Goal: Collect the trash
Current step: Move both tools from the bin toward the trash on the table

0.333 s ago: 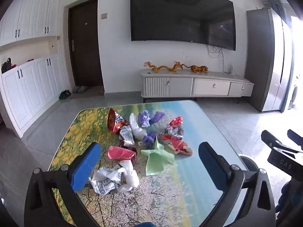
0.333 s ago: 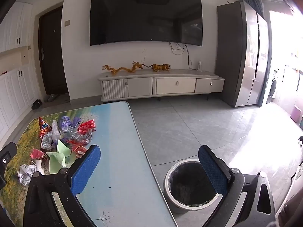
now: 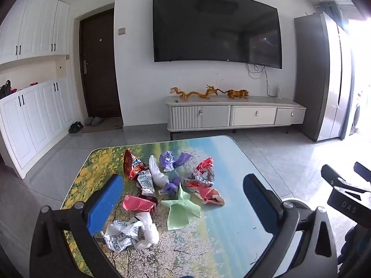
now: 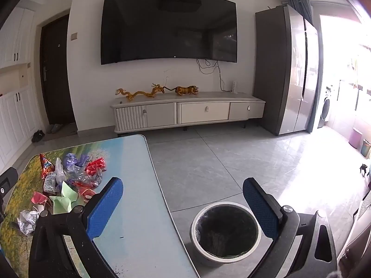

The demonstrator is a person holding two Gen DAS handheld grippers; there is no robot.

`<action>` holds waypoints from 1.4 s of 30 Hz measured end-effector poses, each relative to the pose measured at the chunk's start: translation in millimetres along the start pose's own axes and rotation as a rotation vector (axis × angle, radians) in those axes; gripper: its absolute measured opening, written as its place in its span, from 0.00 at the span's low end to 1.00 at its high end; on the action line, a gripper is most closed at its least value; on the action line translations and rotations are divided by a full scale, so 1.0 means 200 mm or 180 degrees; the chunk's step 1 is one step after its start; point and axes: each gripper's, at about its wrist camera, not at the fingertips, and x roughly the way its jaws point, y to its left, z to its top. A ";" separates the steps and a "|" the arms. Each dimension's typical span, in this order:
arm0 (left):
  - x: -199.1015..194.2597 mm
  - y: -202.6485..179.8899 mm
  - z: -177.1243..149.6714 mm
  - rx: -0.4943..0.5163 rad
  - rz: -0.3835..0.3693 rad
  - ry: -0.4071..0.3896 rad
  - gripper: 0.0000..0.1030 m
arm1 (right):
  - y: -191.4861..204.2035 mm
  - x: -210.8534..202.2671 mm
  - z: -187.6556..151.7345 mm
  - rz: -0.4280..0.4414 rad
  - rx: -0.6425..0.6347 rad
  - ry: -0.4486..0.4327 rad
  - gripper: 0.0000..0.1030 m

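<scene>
Showing "DAS" in white, the right hand-held gripper [image 3: 345, 199] stands beside the table [image 3: 222, 238].

Crumpled wrappers lie clustered on the landscape-printed table [image 3: 222, 238], all placed relative to the pale green folded paper sheet [image 3: 182, 208]: white printed crumpled paper [image 3: 129, 234] nearer and left, pink wrapper [image 3: 138, 203] just left, red foil snack bag [image 3: 132, 166] farther left, purple plastic wrappers [image 3: 171, 161] beyond, red-and-silver foil wrappers [image 3: 204, 178] right. Round white bin with black liner [image 4: 226, 230] stands upright on the floor, beside the table's right edge.
</scene>
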 end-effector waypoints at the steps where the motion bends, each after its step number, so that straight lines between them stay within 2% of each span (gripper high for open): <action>1: 0.01 -0.01 0.01 -0.0005 0.0004 0.0003 1.00 | -0.01 0.01 0.01 -0.0014 0.0002 0.0007 1.00; 15: 0.14 -0.04 0.03 0.0142 0.0061 0.0066 1.00 | -0.06 0.14 -0.01 -0.0173 0.0006 0.0061 1.00; 28: 0.25 0.02 0.03 0.0096 -0.0049 0.0172 1.00 | -0.10 0.18 0.02 -0.0324 0.0023 0.0094 1.00; 35: 0.28 0.07 0.01 0.0004 -0.0273 0.0237 1.00 | -0.11 0.16 0.05 -0.0386 0.0037 0.0086 1.00; 42: 0.28 0.05 -0.03 0.0089 -0.0577 0.0254 1.00 | -0.09 0.11 0.11 -0.0387 -0.0053 0.0102 1.00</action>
